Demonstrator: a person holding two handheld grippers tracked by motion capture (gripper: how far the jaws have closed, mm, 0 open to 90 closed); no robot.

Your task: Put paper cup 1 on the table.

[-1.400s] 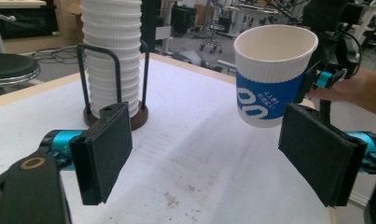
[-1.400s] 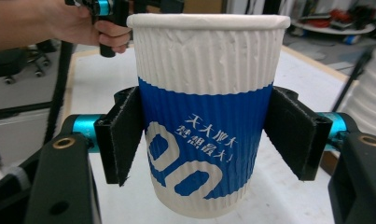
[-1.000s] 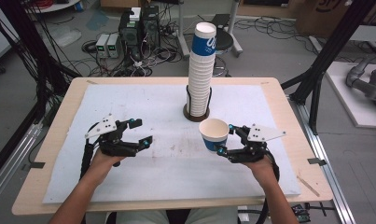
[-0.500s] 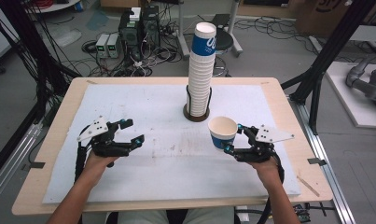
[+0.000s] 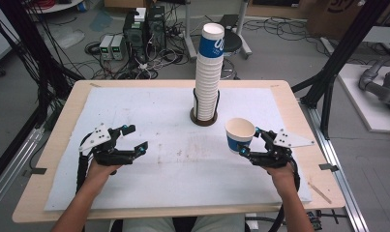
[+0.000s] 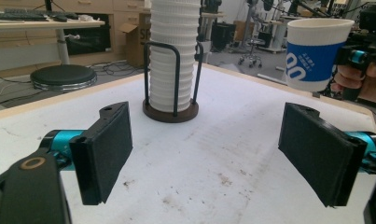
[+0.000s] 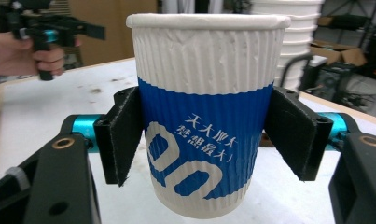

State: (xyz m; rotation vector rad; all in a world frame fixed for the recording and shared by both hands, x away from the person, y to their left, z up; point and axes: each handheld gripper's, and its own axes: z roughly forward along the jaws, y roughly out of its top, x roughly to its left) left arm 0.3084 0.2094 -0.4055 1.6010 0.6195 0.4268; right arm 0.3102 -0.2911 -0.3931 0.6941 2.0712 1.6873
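A white paper cup with a blue band (image 5: 239,135) is held upright just above the white mat, right of centre. My right gripper (image 5: 249,141) is shut on its sides; in the right gripper view the pads (image 7: 122,135) press the blue band of the cup (image 7: 206,116). A tall stack of the same cups (image 5: 208,72) stands in a black wire holder on a dark round base (image 5: 203,119) at the table's middle back. My left gripper (image 5: 136,137) hovers open over the mat's left part, holding nothing. Its own view shows wide-apart jaws, the stack (image 6: 172,56) and the held cup (image 6: 316,51).
The white mat (image 5: 173,159) covers a wooden table (image 5: 299,111). Black frame posts (image 5: 328,82) rise beside the right and left edges. Behind the table are a stool (image 5: 233,41), cables and electronics on the floor.
My right gripper has carried the cup to the right, away from the stack. My left gripper has drifted left and slightly toward the person, still open.
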